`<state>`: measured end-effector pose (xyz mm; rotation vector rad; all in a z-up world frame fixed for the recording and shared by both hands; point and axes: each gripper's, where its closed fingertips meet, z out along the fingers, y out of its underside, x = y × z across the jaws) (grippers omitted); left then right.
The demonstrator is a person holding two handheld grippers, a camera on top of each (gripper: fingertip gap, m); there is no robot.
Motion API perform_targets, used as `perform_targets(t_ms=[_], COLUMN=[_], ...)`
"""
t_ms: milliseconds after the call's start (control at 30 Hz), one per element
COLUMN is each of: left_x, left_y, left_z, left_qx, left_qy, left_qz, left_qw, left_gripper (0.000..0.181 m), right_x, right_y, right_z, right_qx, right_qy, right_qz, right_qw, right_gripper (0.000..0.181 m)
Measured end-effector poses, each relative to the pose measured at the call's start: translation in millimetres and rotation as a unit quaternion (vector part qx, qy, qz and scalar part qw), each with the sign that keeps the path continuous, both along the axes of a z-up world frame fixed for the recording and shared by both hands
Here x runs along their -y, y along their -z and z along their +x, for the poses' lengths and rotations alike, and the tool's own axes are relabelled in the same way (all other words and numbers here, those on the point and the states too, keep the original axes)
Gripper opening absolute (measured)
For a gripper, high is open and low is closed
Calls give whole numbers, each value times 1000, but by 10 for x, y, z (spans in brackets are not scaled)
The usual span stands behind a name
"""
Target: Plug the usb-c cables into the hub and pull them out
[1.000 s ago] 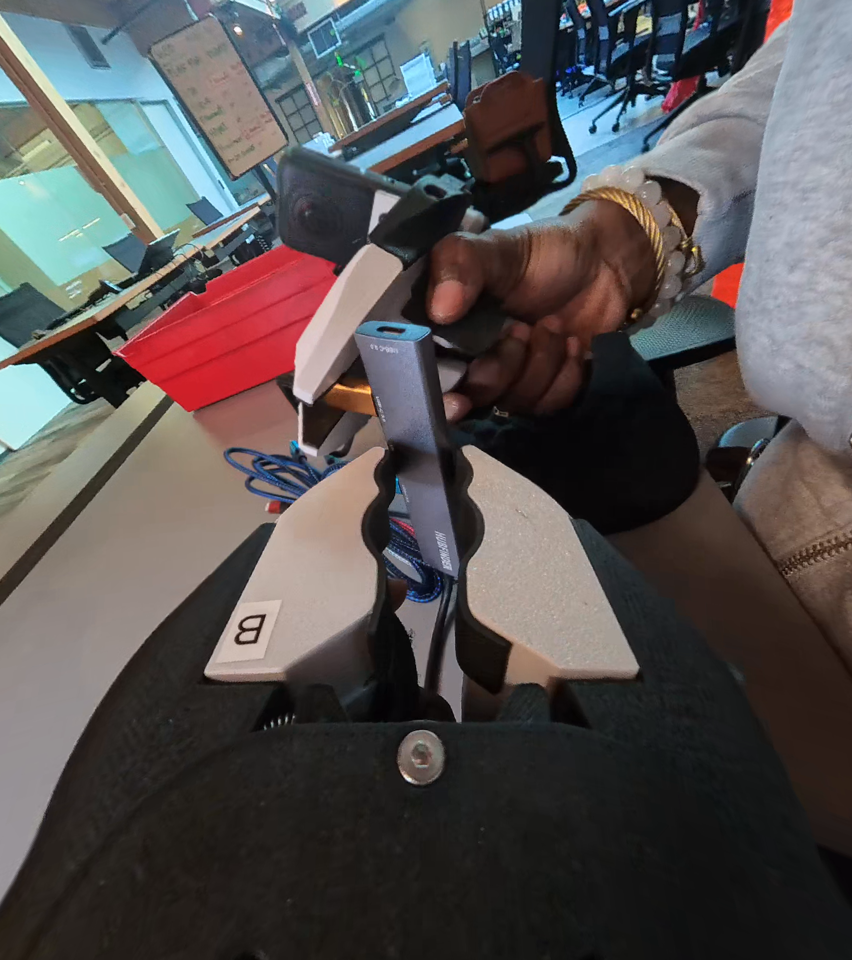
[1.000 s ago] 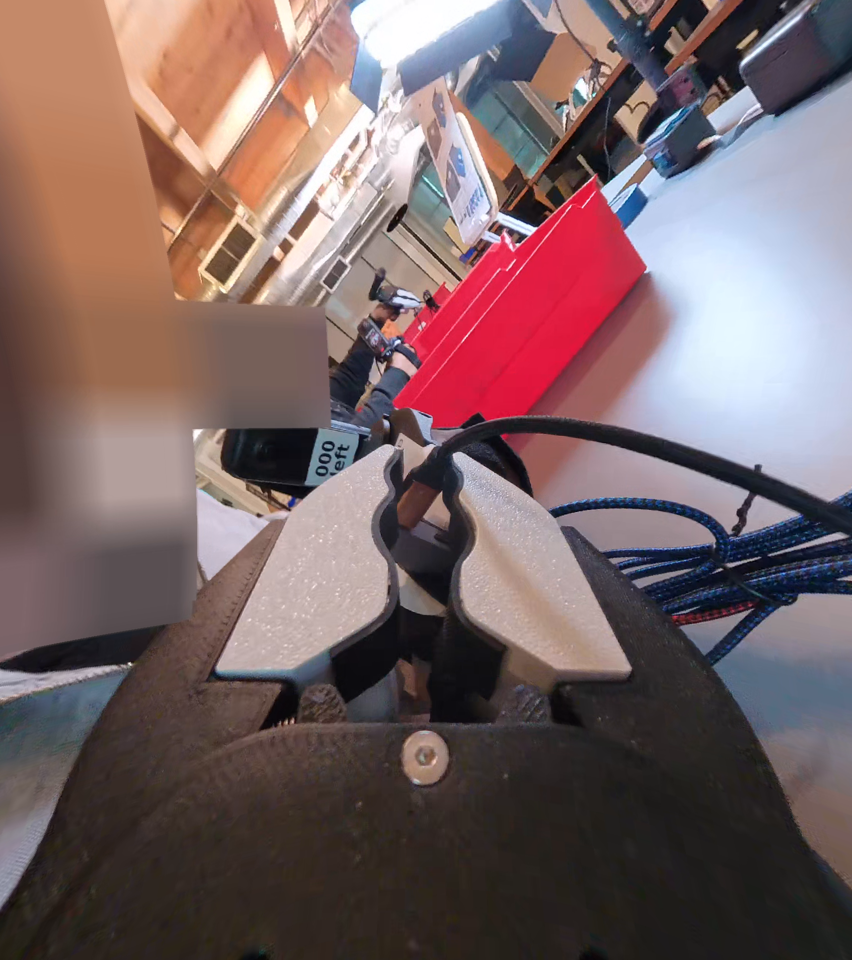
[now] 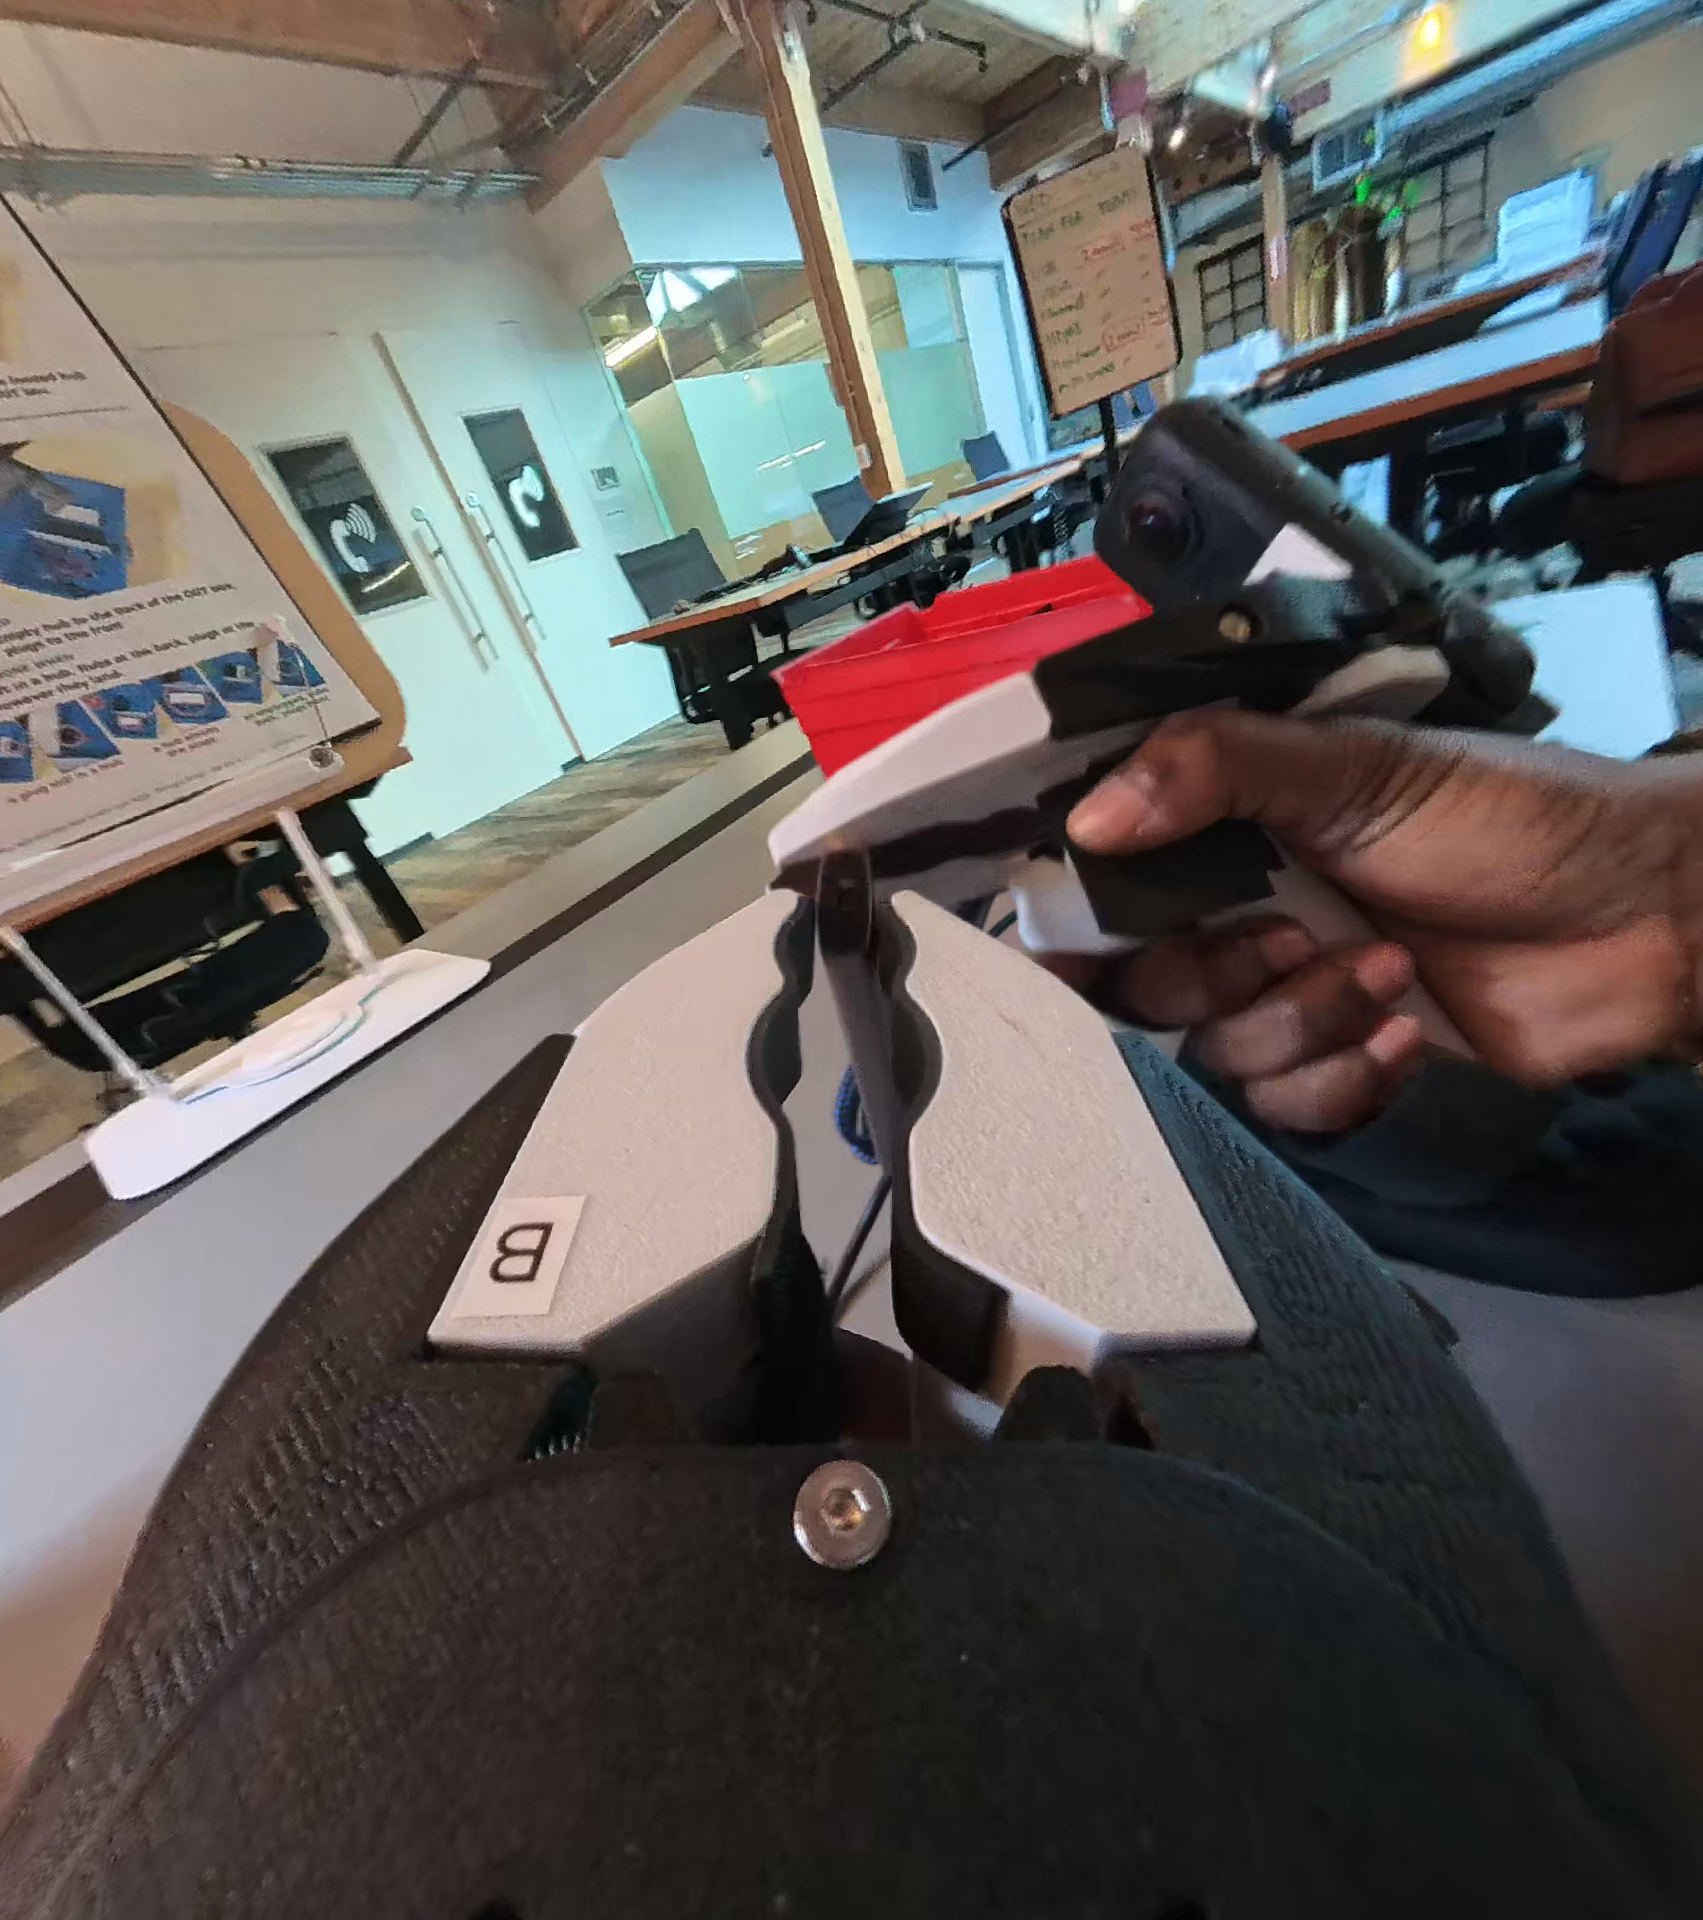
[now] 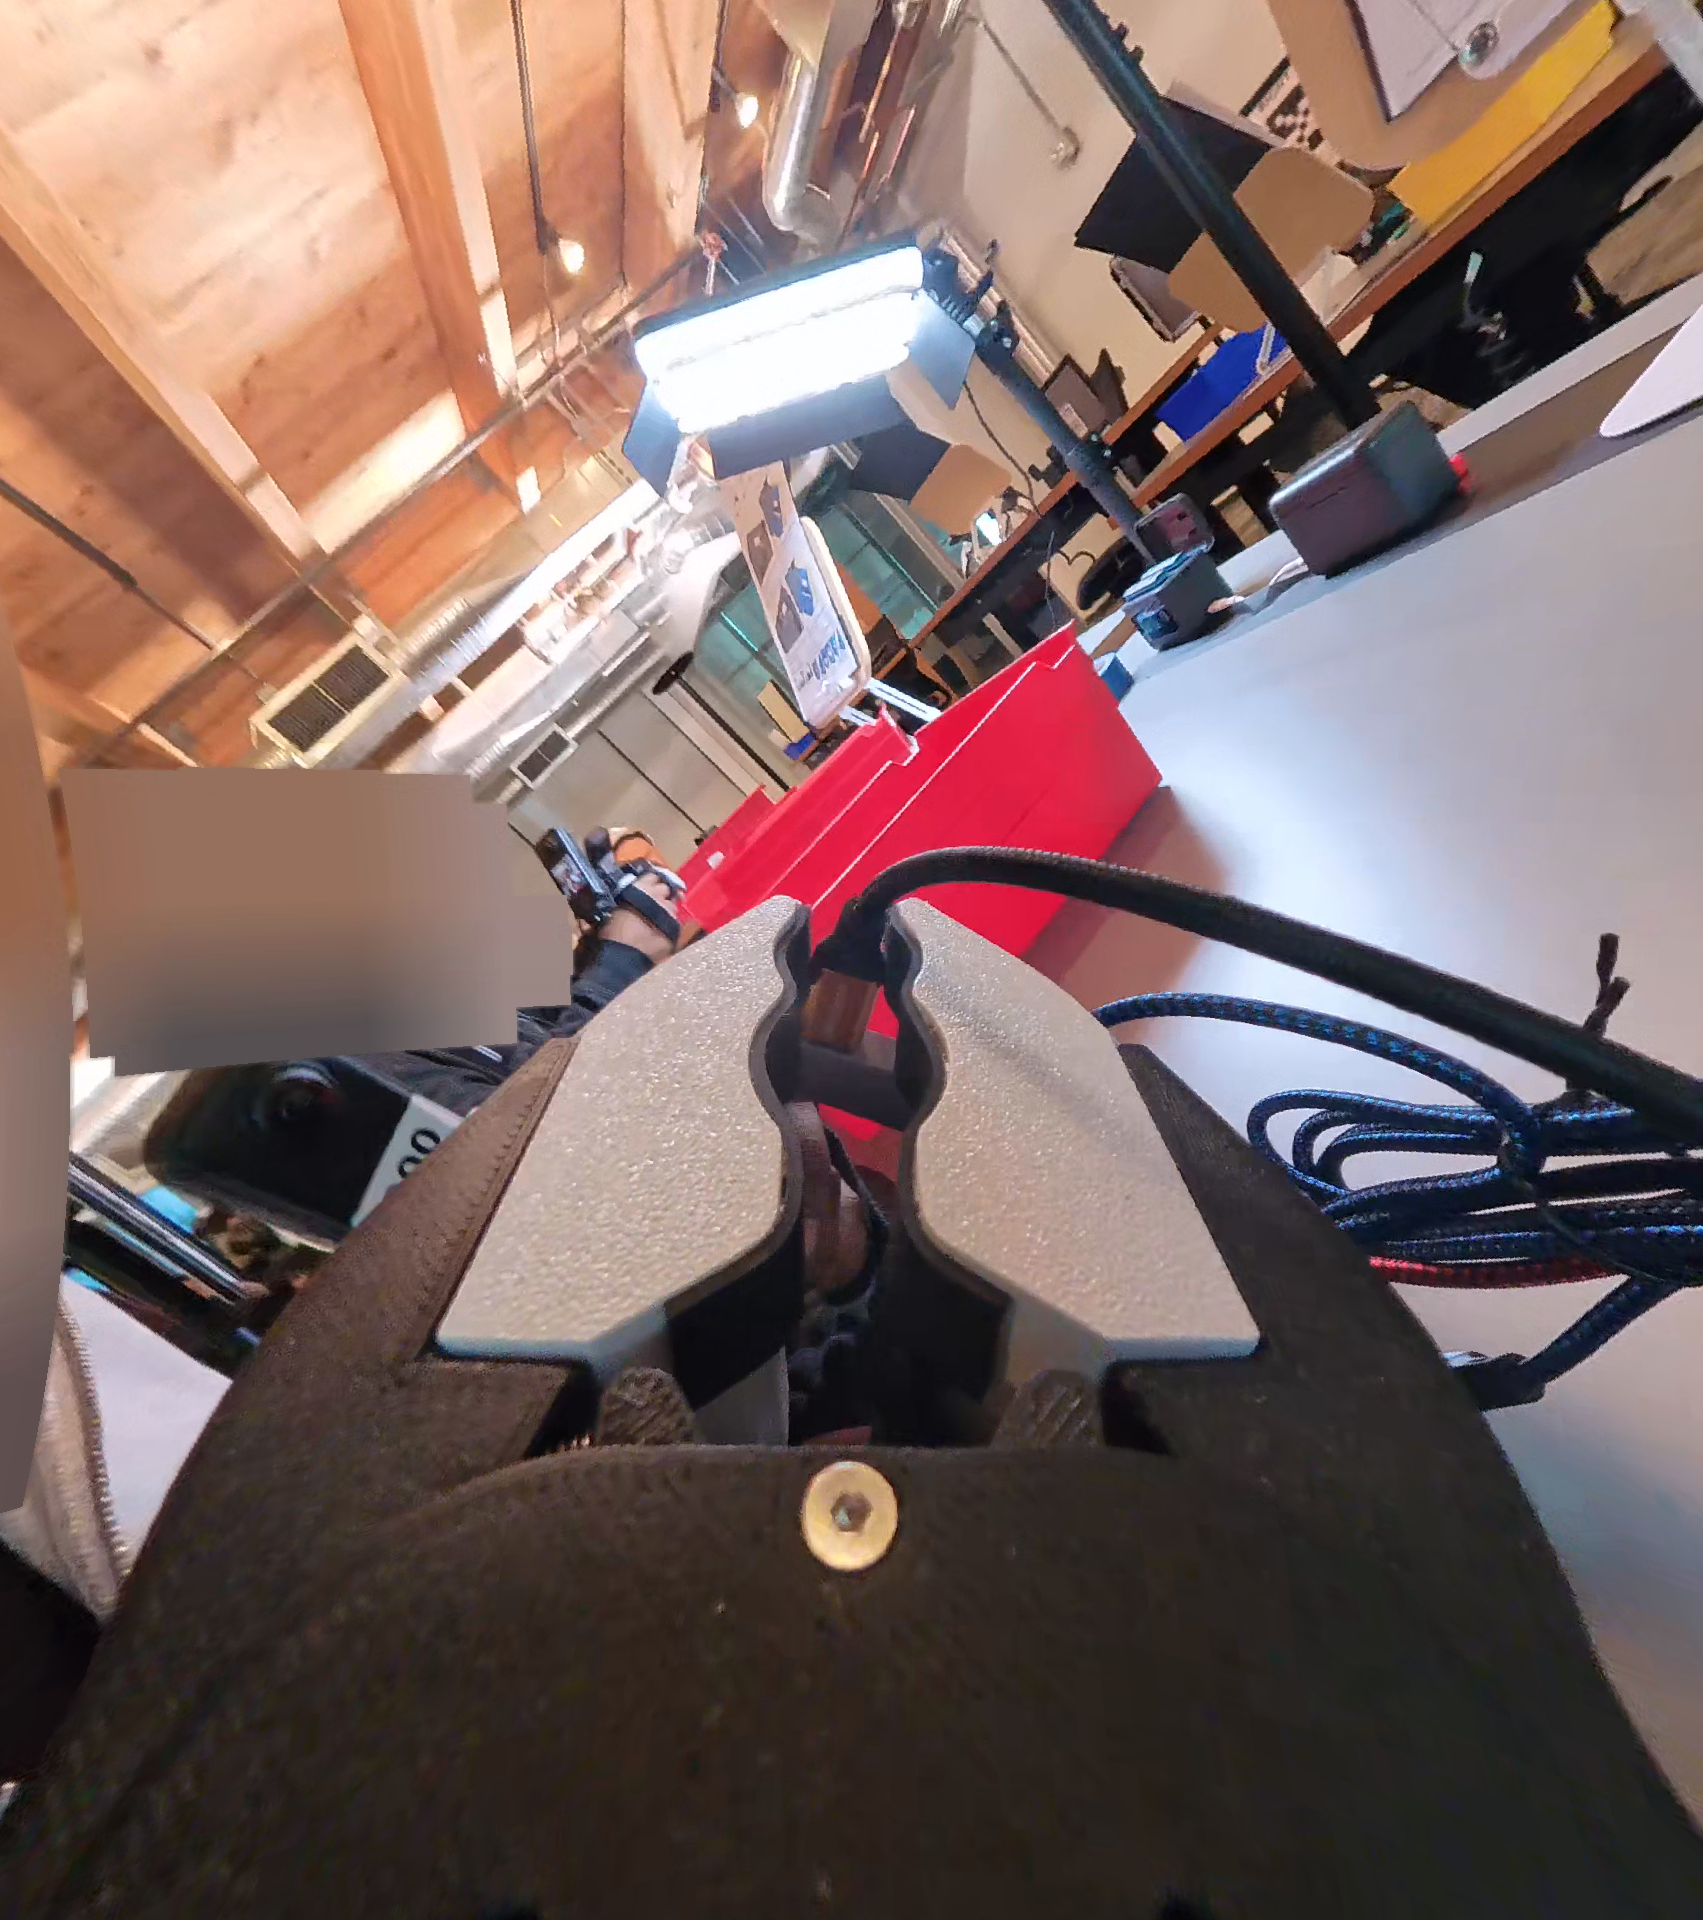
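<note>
Swung leftward since 1 s ago: left tongs (image 3: 842, 940) clamp hub (image 3: 868, 1039) edge-on; right tongs (image 4: 852, 940) pinch cable (image 4: 1346, 961) plug. Open bench (image 4: 1501, 779) beyond; red bin (image 4: 982, 790) contents hidden.

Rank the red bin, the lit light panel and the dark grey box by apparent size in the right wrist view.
1. red bin
2. light panel
3. dark grey box

The box sits farthest away, so its true size is uncertain.

R gripper (image 4: 847, 951) at frame ctr, jaws closed on black cable (image 4: 1346, 956) plug; cable runs right. Blue cables (image 4: 1512, 1174) right, red bin (image 4: 982, 790) ctr, on grey table (image 4: 1501, 727).
</note>
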<state>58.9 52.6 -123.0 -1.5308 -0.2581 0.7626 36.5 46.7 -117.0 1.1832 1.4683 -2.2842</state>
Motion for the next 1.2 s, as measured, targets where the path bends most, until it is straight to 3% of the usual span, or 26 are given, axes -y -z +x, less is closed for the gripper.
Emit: perform_targets(t_ms=[133,233,367,433,500,600,667,800,900,1000,1033,1133,1200], left_x=[-30,2,118,109,87,32,8,15,47,87,113,256,256], left_y=[24,-3,-57,-19,-23,-24,-27,2,31,74,100,189,192], left_z=[48,60,9,3,-30,-125,-215,-386,-458,-578,-653,-872,-906], left_qx=[-1,31,81,126,150,200,236,306,342,353,347,271,217], left_qy=[13,50,105,145,160,160,151,138,146,128,102,-39,-107], left_qz=[-8,13,24,8,-4,-12,-7,29,59,76,78,29,5], left_qw=[1000,998,991,981,976,967,960,941,926,924,929,961,970], left_gripper=[10,9,9,9,9,9,9,9,9,10,11,39,43], right_x=[-5,-53,-270,-370,-384,-297,-184,-26,43,59,41,-24,-31], right_y=[20,81,246,170,-11,10,126,247,215,269,298,333,359], right_z=[39,202,510,447,332,113,-8,-278,-384,-506,-573,-730,-768], right_qx=[27,31,-48,-155,-309,-493,-570,-643,-658,-620,-592,-521,-471], right_qy=[-45,-136,-226,-195,-134,-77,-59,6,34,23,21,29,27], right_qz=[-15,19,189,305,416,578,615,621,612,627,642,675,676], right_qw=[999,990,954,919,844,646,542,447,438,471,486,521,567], right_gripper=[13,19,38,41,38,37,33,28,13,12,12,12,12])
